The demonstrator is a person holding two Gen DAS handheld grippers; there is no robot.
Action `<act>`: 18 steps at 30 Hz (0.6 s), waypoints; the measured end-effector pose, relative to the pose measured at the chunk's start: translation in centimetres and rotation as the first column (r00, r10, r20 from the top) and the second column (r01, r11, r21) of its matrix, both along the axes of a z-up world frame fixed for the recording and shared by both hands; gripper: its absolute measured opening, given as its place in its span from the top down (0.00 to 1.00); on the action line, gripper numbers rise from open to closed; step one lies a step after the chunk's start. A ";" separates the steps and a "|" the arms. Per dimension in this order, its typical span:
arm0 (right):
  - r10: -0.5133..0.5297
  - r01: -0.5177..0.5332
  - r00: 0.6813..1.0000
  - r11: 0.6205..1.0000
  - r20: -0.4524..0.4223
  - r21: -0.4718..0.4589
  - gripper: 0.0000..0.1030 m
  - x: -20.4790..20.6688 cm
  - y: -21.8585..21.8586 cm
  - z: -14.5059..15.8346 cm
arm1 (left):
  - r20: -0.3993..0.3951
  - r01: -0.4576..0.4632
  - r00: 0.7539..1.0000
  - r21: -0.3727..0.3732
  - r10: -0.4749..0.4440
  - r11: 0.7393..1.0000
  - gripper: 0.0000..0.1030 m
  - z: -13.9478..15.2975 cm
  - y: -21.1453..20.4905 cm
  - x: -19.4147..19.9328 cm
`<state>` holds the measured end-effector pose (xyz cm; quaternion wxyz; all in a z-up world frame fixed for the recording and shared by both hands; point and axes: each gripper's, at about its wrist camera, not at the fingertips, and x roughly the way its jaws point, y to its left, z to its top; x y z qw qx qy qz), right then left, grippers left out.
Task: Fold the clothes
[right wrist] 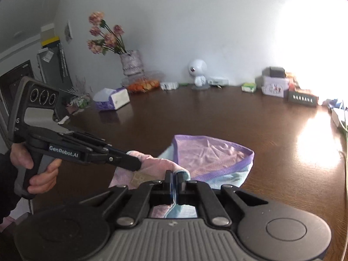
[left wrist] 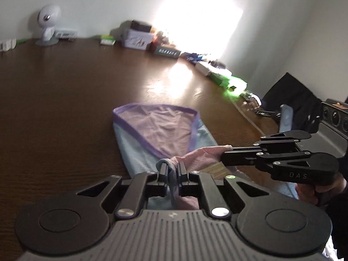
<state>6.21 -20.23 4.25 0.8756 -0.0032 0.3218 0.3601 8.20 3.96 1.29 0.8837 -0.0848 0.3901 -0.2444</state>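
Left tool: the black two-finger left tool (left wrist: 171, 169) has its fingers pressed together, pinching a bunched blue and pink edge of the garment at the near end; in the right wrist view the left tool (right wrist: 139, 164) comes in from the left and bites the pink cloth.
Right tool: the black two-finger right tool (right wrist: 174, 178) is closed on a blue and pink fold of the same garment; in the left wrist view the right tool (left wrist: 224, 154) reaches in from the right with its tips on the pink edge (left wrist: 208, 152).
Hands: a bare hand (right wrist: 37, 169) grips the handle of the left tool; part of the hand (left wrist: 313, 189) on the right tool shows at the frame edge.
Garment: the small pink and light blue garment with purple trim (left wrist: 161, 130) lies on the counter, its far part flat and its near edge lifted between the two tools, which stand close together.
Counter: the dark brown wooden counter (left wrist: 65, 108) carries the garment near its front.
Back row: a white round-headed figurine (right wrist: 198, 71), a vase of pink flowers (right wrist: 130, 63), a purple and white tissue box (right wrist: 113, 97) and small boxes (right wrist: 274, 87) stand along the wall, well apart from the garment.
Light: a bright glare (left wrist: 200, 21) washes out the far right.
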 end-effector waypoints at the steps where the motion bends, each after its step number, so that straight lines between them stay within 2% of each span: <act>1: -0.016 0.015 0.999 1.000 -0.033 -0.021 0.96 0.8 0.4 -0.7 | -0.008 -0.013 1.000 -0.006 0.013 1.000 0.84 -0.2 0.4 0.1; 2: -0.041 0.039 0.998 0.999 -0.046 -0.035 0.93 1.1 0.4 -1.3 | -0.013 -0.026 1.000 -0.014 0.025 1.000 0.78 -0.5 0.8 0.2; 3: -0.060 0.058 0.997 0.998 -0.054 -0.035 0.90 1.1 0.1 -1.5 | -0.003 -0.044 0.999 -0.020 0.044 0.999 0.66 -0.2 1.5 -0.3; 5: -0.092 0.091 0.994 0.996 -0.062 -0.020 0.85 0.6 -0.8 -1.5 | 0.022 -0.073 0.997 -0.036 0.074 0.997 0.64 0.7 2.7 -1.6; 7: -0.113 0.114 0.993 0.993 -0.038 0.024 0.82 -0.7 -1.7 -0.6 | 0.033 -0.064 0.997 -0.088 0.067 0.994 0.61 1.5 3.4 -3.0; 8: -0.091 0.093 0.995 0.994 -0.026 0.064 0.82 -1.4 -1.9 0.0 | 0.036 -0.054 0.998 -0.098 0.058 0.994 0.61 1.7 3.1 -3.6; 10: -0.018 0.018 1.000 0.990 -0.003 0.137 0.82 -2.6 -1.5 0.8 | 0.031 0.008 1.000 -0.067 -0.006 0.998 0.61 1.3 1.0 -4.4; 11: 0.029 -0.029 1.000 0.990 0.002 0.136 0.83 -3.0 -0.7 0.7 | 0.020 0.026 0.999 -0.028 -0.026 0.999 0.62 0.6 -0.1 -4.2; 13: 0.066 -0.065 0.998 0.997 -0.003 0.050 0.87 -3.2 1.1 -0.5 | -0.003 0.036 0.999 0.040 -0.036 0.999 0.65 -0.8 -1.5 -3.9; 15: 0.029 -0.028 0.999 0.998 0.019 -0.050 0.84 -3.2 1.8 -2.4 | 0.006 0.034 0.999 0.006 -0.034 0.999 0.65 -1.3 -0.5 -4.0; 18: 0.000 0.000 1.000 1.000 0.000 -0.011 0.83 -3.4 1.0 -1.7 | -0.003 -0.005 1.000 -0.012 0.005 1.000 0.61 -0.5 1.0 -4.2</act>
